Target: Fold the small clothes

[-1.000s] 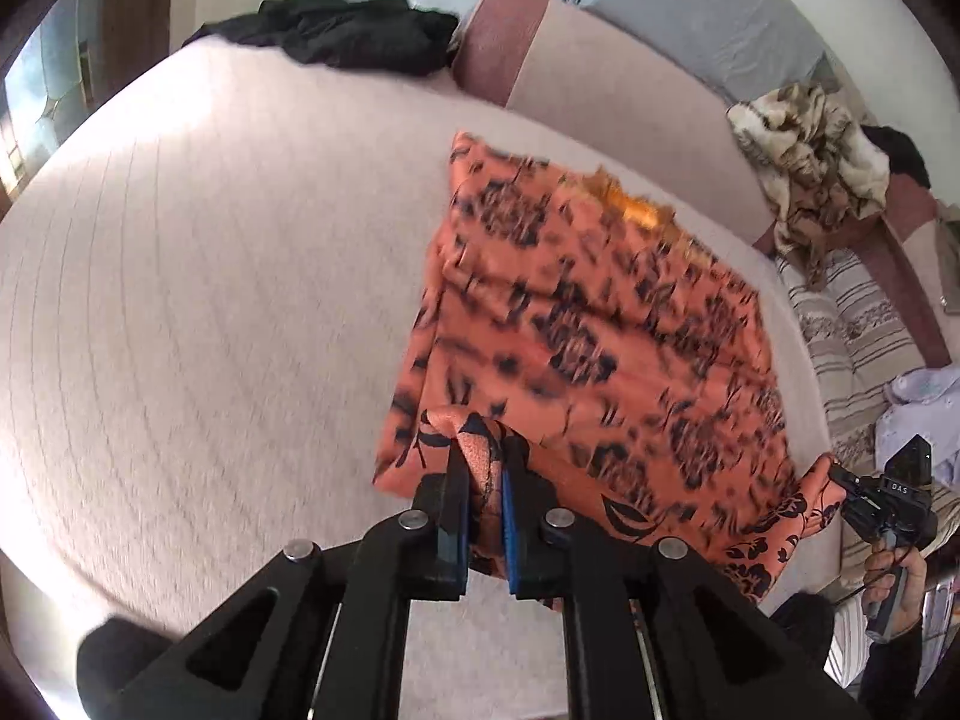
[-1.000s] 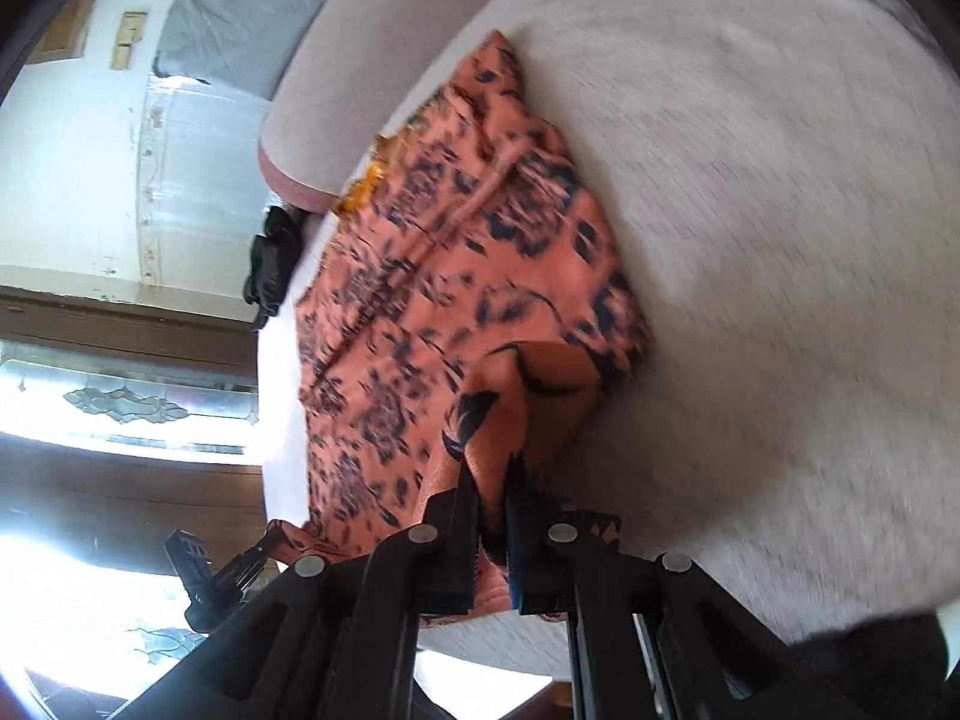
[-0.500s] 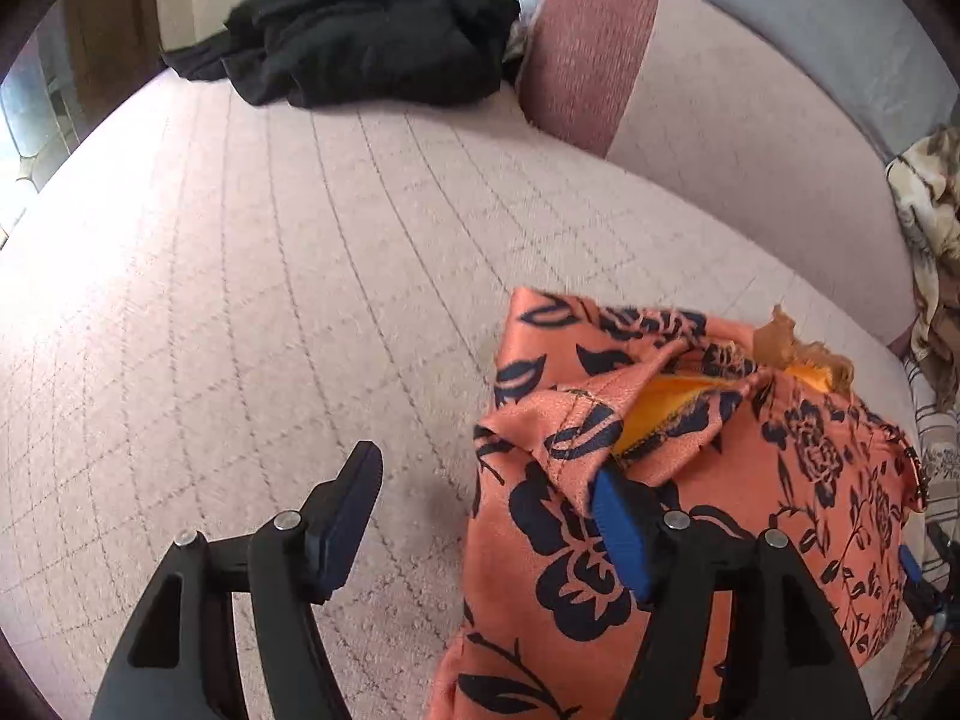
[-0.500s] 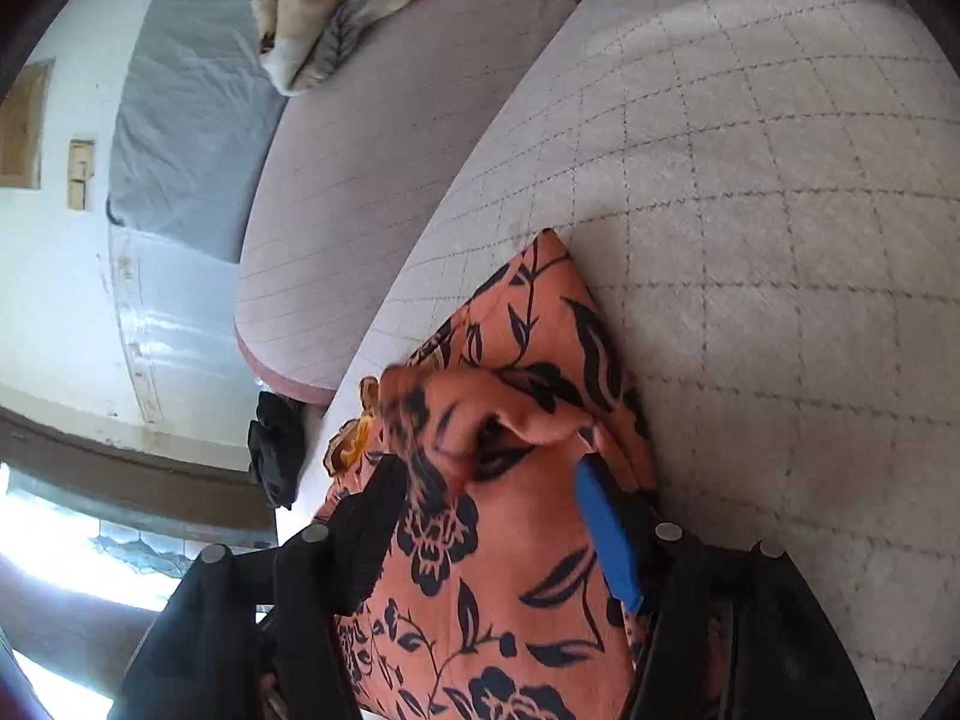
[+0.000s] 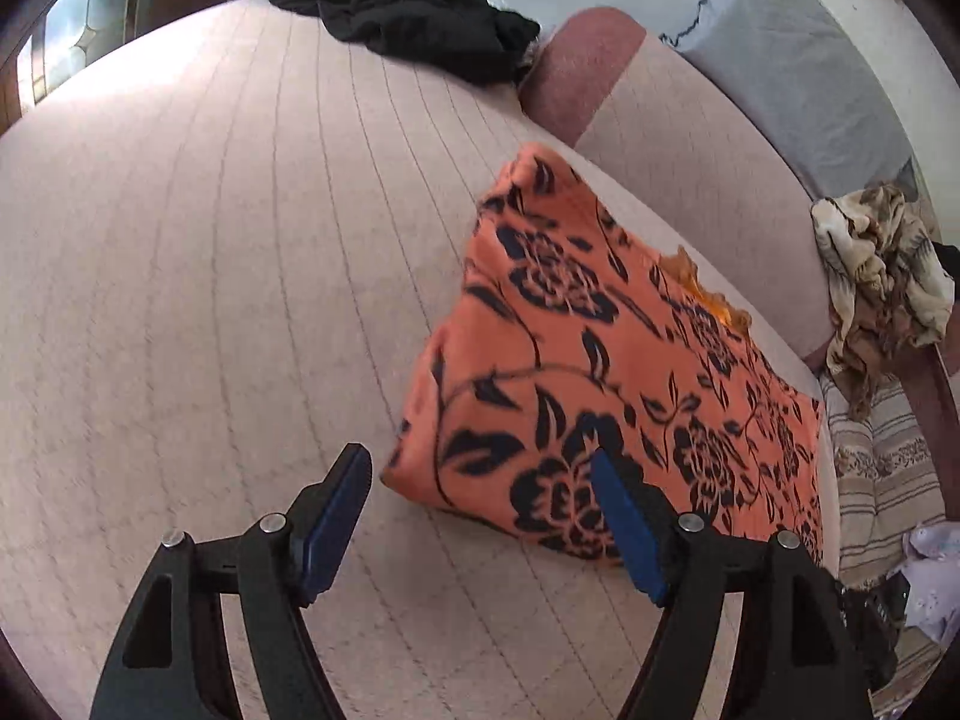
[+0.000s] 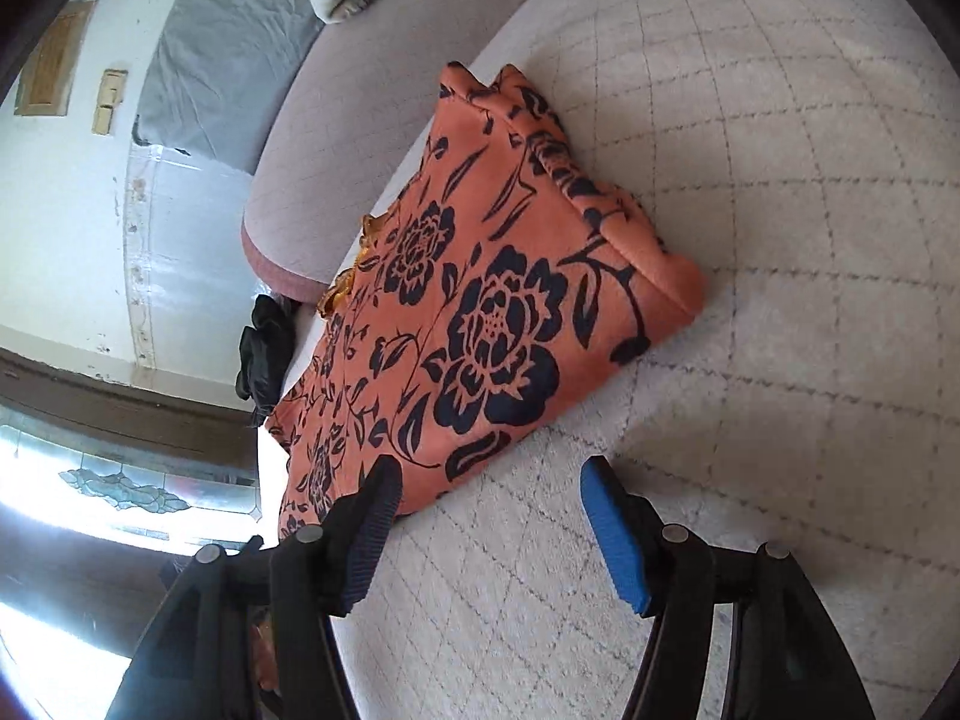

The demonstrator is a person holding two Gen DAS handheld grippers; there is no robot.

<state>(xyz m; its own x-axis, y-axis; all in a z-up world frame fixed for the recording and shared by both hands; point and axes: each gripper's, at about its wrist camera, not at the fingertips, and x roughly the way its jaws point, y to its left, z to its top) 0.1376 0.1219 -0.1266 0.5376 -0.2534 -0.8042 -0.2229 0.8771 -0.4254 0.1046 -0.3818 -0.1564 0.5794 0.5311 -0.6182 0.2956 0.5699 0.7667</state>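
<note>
With both our left gripper (image 5: 480, 510) and right gripper (image 6: 486, 516) holding their jaws wide and empty just beside the folded orange floral garment (image 5: 606, 372) on the quilted bed (image 5: 210, 240), we risk snagging its near edge and undoing the fold

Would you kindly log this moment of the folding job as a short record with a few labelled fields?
surface: quilted beige mattress
garment: orange floral cloth, folded, lying flat near the mattress edge
left tool: open, empty, above the cloth's near corner
right tool: open, empty, at the cloth's near edge
contact: neither tool grips the cloth
background: black garment at the far end; patterned blanket on a chair beside the bed
</note>
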